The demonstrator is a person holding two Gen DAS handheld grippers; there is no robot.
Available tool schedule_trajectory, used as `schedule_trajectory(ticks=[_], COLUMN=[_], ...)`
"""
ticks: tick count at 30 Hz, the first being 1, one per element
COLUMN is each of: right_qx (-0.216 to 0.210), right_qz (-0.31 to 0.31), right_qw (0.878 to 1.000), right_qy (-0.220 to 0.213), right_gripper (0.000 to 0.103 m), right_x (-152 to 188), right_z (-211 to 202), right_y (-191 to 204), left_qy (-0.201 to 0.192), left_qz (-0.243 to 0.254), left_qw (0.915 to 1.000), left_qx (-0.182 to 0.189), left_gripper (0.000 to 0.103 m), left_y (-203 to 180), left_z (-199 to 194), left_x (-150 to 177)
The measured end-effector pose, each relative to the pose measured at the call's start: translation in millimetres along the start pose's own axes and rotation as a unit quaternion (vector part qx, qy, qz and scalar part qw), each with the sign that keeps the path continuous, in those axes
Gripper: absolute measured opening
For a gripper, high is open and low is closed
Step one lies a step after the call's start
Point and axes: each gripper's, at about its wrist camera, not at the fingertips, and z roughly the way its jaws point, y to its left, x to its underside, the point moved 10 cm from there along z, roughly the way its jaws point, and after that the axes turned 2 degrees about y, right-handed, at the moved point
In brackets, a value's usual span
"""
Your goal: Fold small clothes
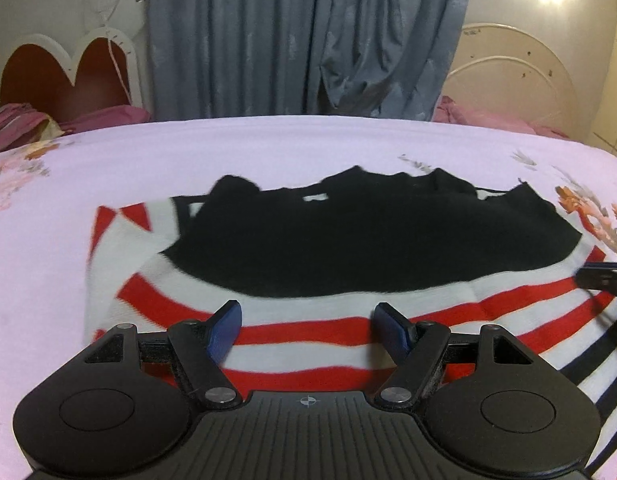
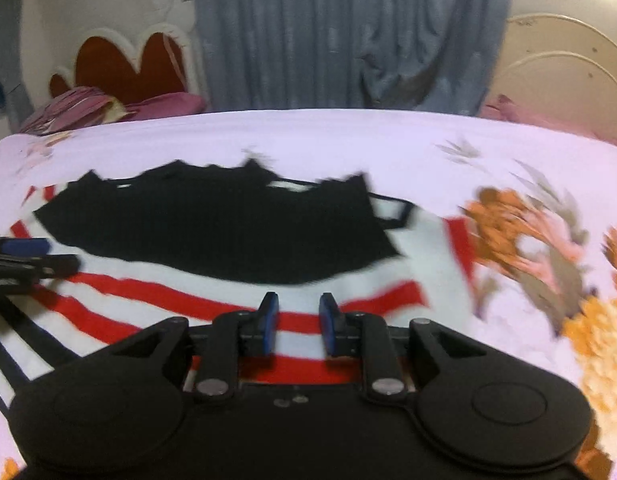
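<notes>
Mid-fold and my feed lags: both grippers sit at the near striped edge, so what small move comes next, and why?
Probably lower the left gripper onto the red-and-white striped hem and close. Its fingers stand wide with only flat fabric between them; the black part already lies folded over, and the right gripper looks narrower there.

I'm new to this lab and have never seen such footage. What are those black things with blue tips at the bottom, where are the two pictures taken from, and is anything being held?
Each black thing is a hand-held two-finger tool with a camera that looks along its blue fingers. One picture comes from the left tool, the other from the right tool. Each also glimpses the other at its edge.

Both look at a bed with a pale floral sheet. On it lies a small garment, white with red stripes, its black part farther away. Behind hangs a grey-blue curtain.

The left tool's jaws stand wide apart, the right's narrower; both are over the stripes with nothing visibly pinched.
</notes>
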Motion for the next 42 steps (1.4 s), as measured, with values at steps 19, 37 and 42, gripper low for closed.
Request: schedule_trajectory(ticks=[19, 37, 42], right_qx=[-0.052, 0.047, 0.070], right_qz=[0.008, 0.039, 0.008], right_qw=[0.999, 0.998, 0.997], right_qy=[-0.004, 0.017, 0.031], right_gripper=[0.026, 0.029, 0.032], right_x=[2.8, 55.8, 64.8], right_z=[-29.4, -53.6, -50.3], right_y=[63.2, 6.0, 16.4], left_qy=[-0.008, 0.014, 0.021], left_qz=[-0.009, -0.012, -0.019], left_qw=[0.9999, 0.9996, 0.9991], left_qx=[-0.004, -0.023, -0.032], left_gripper=[0.073, 0.073, 0.073], left_y=[-6.6, 33.6, 33.2], left_z=[-44.9, -58.9, -61.1], left_x=[-0.6, 51.6, 51.3])
